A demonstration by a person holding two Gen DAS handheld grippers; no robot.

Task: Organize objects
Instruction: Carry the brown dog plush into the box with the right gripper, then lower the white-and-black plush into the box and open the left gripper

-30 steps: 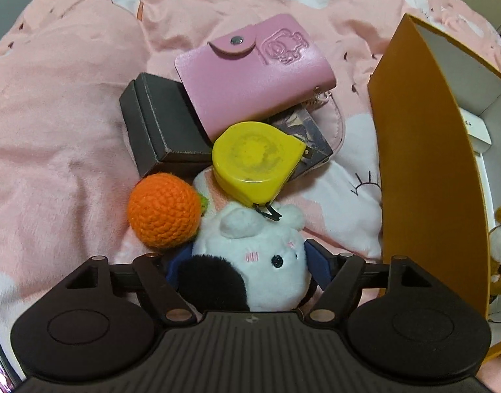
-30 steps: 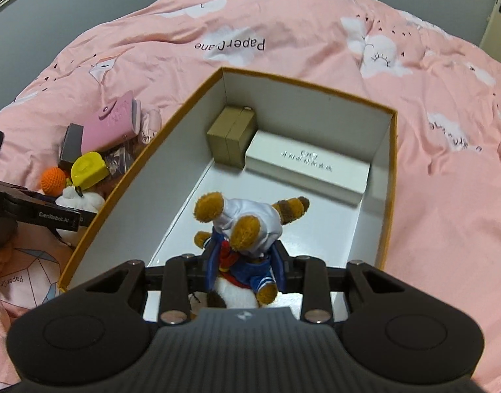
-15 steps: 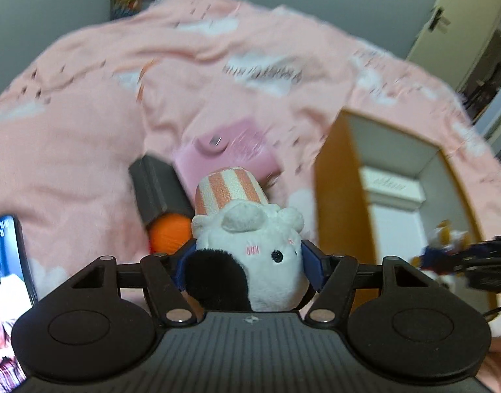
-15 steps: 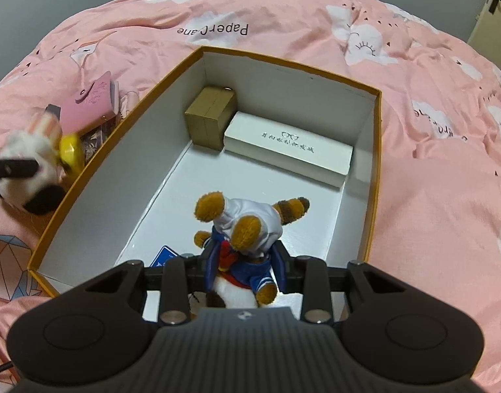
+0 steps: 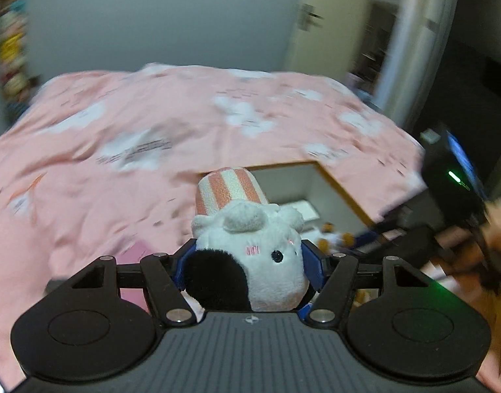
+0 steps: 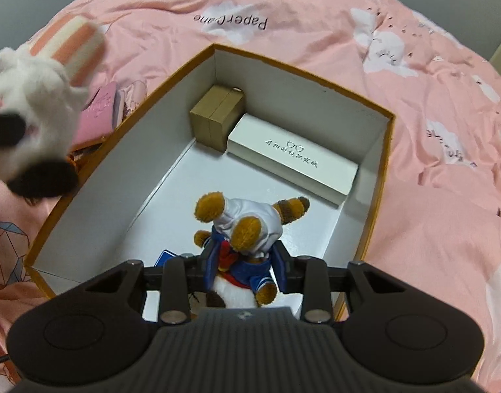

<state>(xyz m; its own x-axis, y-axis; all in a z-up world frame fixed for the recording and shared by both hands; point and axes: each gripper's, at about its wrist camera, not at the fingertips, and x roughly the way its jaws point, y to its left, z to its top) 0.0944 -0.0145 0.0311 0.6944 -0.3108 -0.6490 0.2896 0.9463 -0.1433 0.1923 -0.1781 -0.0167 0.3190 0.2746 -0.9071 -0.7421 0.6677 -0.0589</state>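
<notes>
In the left wrist view, a white-and-black plush cow with a pink-striped hat point(image 5: 250, 262) is clamped in the left hand-held gripper point(image 5: 249, 267) above the pink cloud-print bed cover point(image 5: 126, 150), hat pointing away from the camera toward the orange-rimmed white cardboard box point(image 5: 342, 190).

In the right wrist view, a brown plush bear in blue-and-white clothes point(image 6: 242, 232) is clamped in the right hand-held gripper point(image 6: 242, 270) over that box point(image 6: 380, 177), head pointing away; a tan carton point(image 6: 217, 118) and a white glasses case point(image 6: 293, 160) are seen against its far wall.

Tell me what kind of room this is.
Most likely a bedroom. A bed spread with a pink cloud-print duvet fills both views, a door stands in the wall behind it, and shelves of soft toys, blurred, line the left wall.
</notes>
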